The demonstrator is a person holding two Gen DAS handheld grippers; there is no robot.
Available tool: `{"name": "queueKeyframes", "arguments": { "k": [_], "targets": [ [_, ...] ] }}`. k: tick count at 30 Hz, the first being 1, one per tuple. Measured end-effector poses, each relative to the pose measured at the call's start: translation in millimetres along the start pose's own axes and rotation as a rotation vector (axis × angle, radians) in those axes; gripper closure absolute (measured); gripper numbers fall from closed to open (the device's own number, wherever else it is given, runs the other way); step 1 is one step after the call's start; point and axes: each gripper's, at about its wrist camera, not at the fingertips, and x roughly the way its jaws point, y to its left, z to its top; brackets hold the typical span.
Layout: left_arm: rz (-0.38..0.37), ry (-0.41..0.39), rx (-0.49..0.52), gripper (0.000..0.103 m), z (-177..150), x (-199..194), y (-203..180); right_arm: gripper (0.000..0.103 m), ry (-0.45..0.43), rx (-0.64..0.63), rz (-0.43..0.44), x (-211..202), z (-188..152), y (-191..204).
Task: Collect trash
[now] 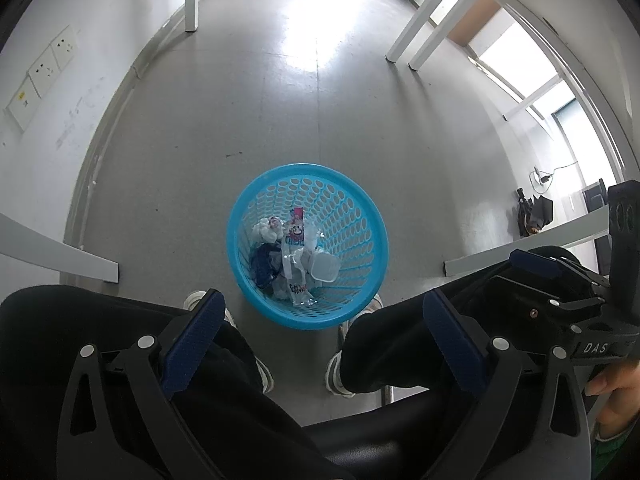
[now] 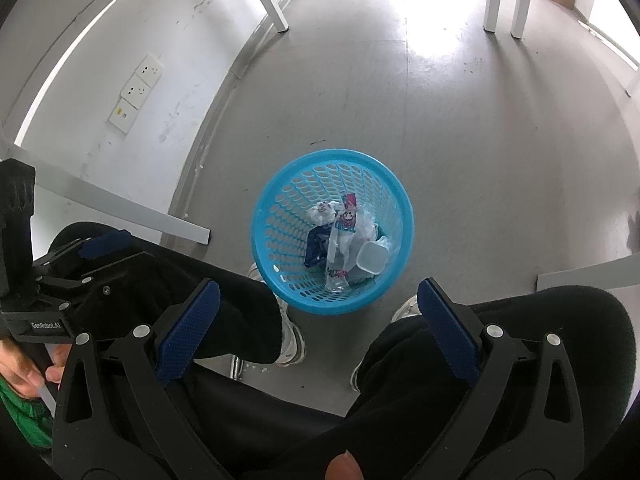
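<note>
Both grippers, left gripper (image 1: 322, 312) and right gripper (image 2: 318, 300), hang released with blue pads spread wide and empty above black-trousered knees, while between the white shoes (image 2: 290, 336) on the grey floor stands the blue basket (image 1: 352, 200), holding trash (image 1: 294, 256): wrappers and a clear cup.

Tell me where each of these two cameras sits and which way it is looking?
Left wrist view: rides the open left tool, faces down at the round blue perforated plastic basket; black-trousered legs, white shoes and the right tool show.
Right wrist view: rides the open right tool, faces down likewise; legs, a hand and the left tool show.
Shared: basket, its trash, grey floor.
</note>
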Motion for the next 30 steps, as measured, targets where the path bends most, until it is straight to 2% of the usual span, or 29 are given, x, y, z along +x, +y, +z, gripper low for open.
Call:
{"name": "queueKeyframes", "arguments": {
  "k": [30],
  "targets": [
    [0.000,0.001,-0.002,0.006,-1.1,0.6,-0.8,0.008,0.014,0.008,0.019,1.6,-1.9,-0.4]
  ]
}}
